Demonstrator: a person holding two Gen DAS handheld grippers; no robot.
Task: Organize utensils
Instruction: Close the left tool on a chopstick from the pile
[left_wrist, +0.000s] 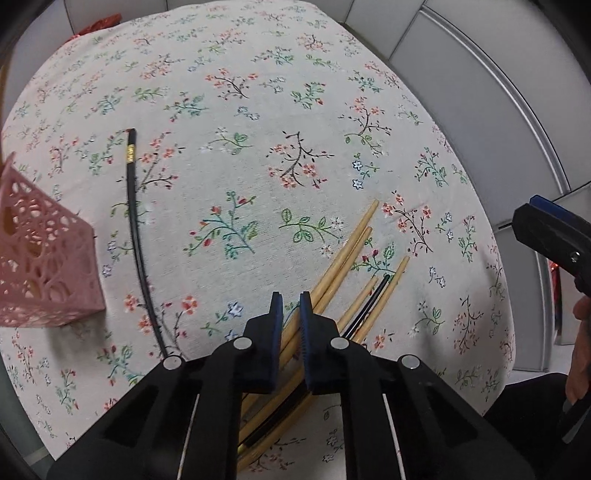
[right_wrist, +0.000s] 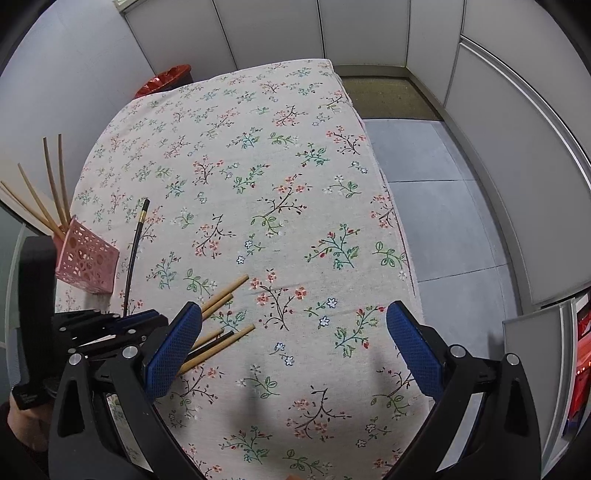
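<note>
Chopsticks (right_wrist: 55, 192) inside pink holder (right_wrist: 88, 258) (right wrist view only).

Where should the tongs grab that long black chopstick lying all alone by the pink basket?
Probably at the middle of the black chopstick, coming straight down from above. It lies flat on the tablecloth with open cloth on both sides, so the fingers can straddle its thin shaft. The pink basket sits left, so stay clear of it.
</note>
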